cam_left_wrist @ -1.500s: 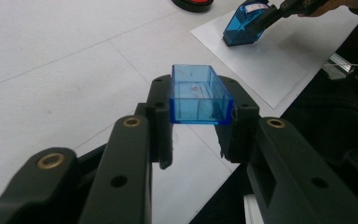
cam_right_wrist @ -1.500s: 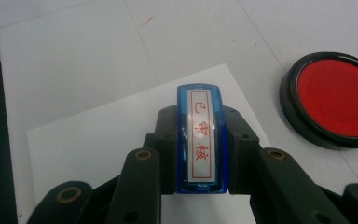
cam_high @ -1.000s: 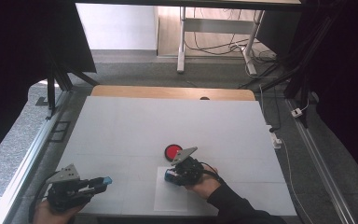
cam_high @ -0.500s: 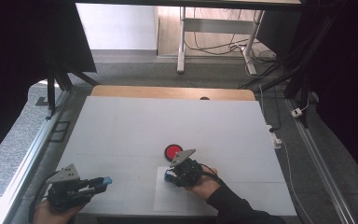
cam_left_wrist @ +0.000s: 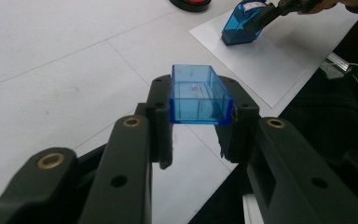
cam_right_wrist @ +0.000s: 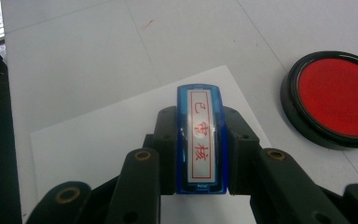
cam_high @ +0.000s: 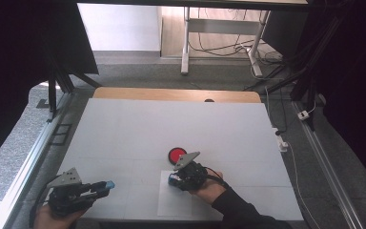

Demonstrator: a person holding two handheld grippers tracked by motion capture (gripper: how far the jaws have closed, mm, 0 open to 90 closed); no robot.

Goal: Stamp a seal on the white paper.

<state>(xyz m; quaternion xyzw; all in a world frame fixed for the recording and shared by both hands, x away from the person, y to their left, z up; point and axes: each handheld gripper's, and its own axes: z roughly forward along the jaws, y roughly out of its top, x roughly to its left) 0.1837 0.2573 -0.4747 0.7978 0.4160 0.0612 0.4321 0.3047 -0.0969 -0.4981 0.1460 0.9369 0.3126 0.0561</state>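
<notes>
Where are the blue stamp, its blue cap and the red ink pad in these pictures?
Blue stamp (cam_right_wrist: 200,144): right gripper view, on its white label with red characters.
Blue cap (cam_left_wrist: 198,95): left gripper view, on its clear blue top face.
Red ink pad (cam_right_wrist: 341,97): right gripper view, on the red surface.

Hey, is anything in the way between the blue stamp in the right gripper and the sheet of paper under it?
Nothing visible is. The right gripper holds the blue stamp over the white paper, which looks bare beneath it. The red ink pad sits off to the side, clear of the sheet.
</notes>
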